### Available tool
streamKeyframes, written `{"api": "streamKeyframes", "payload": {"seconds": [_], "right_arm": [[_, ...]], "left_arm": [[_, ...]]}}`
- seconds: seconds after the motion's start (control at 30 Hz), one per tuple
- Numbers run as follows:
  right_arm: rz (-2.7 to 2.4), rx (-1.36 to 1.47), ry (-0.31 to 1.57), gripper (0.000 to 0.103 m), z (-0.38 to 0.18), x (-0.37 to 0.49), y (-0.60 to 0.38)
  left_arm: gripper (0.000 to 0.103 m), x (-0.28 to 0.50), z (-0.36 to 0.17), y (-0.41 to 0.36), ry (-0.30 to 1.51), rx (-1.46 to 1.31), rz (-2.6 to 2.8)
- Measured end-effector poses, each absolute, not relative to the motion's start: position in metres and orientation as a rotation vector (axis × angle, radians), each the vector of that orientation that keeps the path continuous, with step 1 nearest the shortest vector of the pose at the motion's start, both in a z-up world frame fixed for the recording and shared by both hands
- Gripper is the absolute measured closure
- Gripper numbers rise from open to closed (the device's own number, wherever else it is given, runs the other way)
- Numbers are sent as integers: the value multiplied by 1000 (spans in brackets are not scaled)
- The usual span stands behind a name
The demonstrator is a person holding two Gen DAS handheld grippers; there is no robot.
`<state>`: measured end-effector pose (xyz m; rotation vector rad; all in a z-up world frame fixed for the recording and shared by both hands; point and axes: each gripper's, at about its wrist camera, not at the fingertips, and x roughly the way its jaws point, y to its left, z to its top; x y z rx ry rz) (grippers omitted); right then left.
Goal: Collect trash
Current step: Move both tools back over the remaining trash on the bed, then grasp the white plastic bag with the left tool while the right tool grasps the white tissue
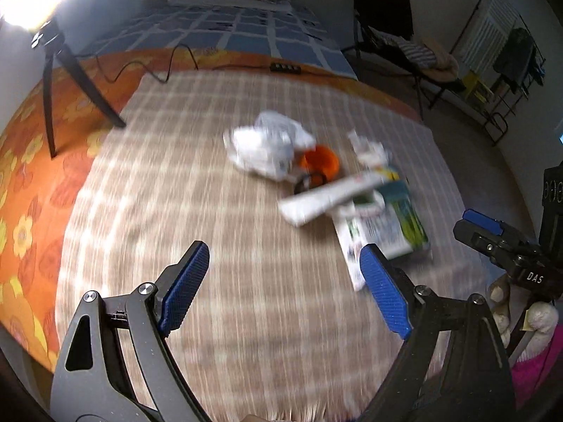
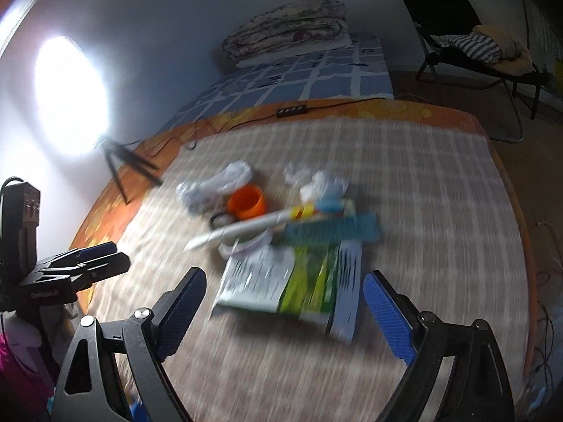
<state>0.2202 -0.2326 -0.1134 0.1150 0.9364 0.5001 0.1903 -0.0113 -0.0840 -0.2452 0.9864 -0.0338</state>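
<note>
A blurred pile of trash lies on the beige chequered cloth [image 1: 211, 211]. It holds a crumpled white plastic bag [image 1: 267, 144], an orange cup [image 1: 322, 161], a long white tube [image 1: 334, 193], crumpled paper [image 1: 369, 147] and a flat green-and-white box [image 1: 390, 232]. My left gripper [image 1: 284, 256] hangs open and empty, short of the pile. In the right wrist view my right gripper [image 2: 285, 277] is open just before the box [image 2: 292, 281], with the tube [image 2: 246, 228], a teal packet [image 2: 334, 228], the cup [image 2: 246, 202] and the bag [image 2: 214, 183] beyond. Nothing is held.
The cloth lies on an orange floral mat [image 1: 28, 193]. A ring lamp on a tripod [image 2: 119, 161] stands at the left. A power strip [image 2: 290, 110] and cable lie at the far edge. Behind are a blue checked bed [image 2: 299, 77] and a folding chair [image 2: 475, 45] with clothes.
</note>
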Motion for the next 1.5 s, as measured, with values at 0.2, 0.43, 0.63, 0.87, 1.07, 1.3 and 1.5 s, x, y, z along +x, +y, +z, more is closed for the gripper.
{"api": "streamKeyframes", "payload": {"seconds": [0.2, 0.43, 0.63, 0.87, 1.07, 1.3, 1.5], "right_arm": [[460, 95, 940, 10, -125, 274, -226], [453, 123, 968, 11, -145, 316, -217], [472, 104, 977, 11, -156, 338, -200], [467, 54, 1002, 17, -171, 352, -185], [468, 58, 1037, 46, -182, 357, -185], [480, 96, 1024, 71, -182, 357, -193], [467, 142, 958, 71, -163, 353, -205]], "left_arm": [[13, 235, -91, 5, 988, -313, -10], [13, 272, -110, 23, 1006, -442, 13], [13, 296, -125, 17, 1025, -388, 41], [28, 308, -136, 14, 1047, -350, 50], [47, 312, -146, 17, 1068, -362, 50], [57, 310, -142, 17, 1040, -344, 72], [59, 303, -129, 23, 998, -334, 96]]}}
